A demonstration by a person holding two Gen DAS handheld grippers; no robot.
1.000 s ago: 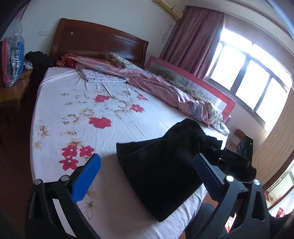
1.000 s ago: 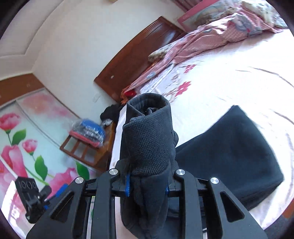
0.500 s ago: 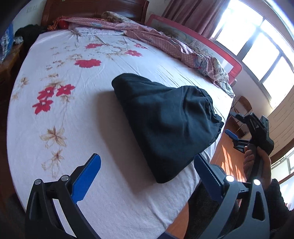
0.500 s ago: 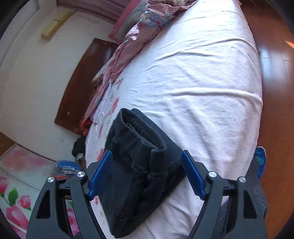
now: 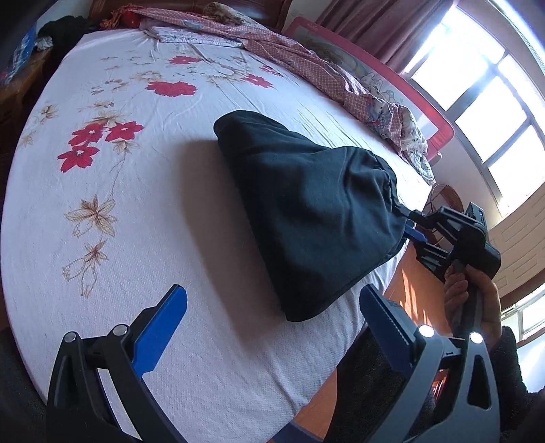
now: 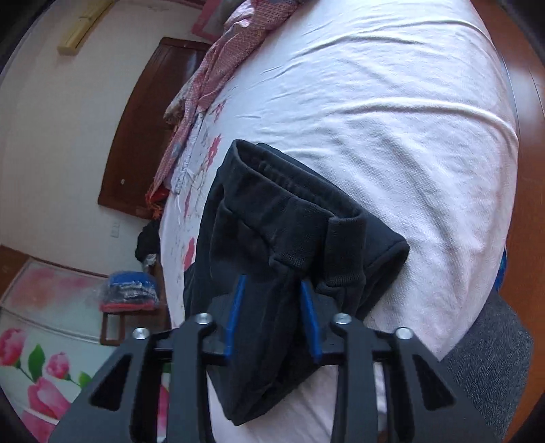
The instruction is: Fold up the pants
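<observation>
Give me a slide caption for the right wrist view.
Right tongs shut on folded black pants lying on the white bedsheet.

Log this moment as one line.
left tongs: open, empty | right tongs: shut on folded black pants | pants on floral bedsheet

The folded soft-knit pants (image 5: 313, 218) are black all over, ribbed cuffs included. The cotton bedsheet (image 5: 177, 211) under them is white, printed with red blossoms and pale tan outlined flowers. The rumpled quilt (image 5: 306, 64) along the far side is pink-and-white checked, and the padded bed rail (image 5: 439, 119) behind it is edged in red. The left tool (image 5: 272, 323) and the right tool (image 6: 272, 306) both have black frames with bright blue finger pads (image 5: 160, 323). The carved wooden headboard (image 6: 136, 129) is reddish brown, and the drawn curtain (image 5: 374, 30) is dusky mauve.
</observation>
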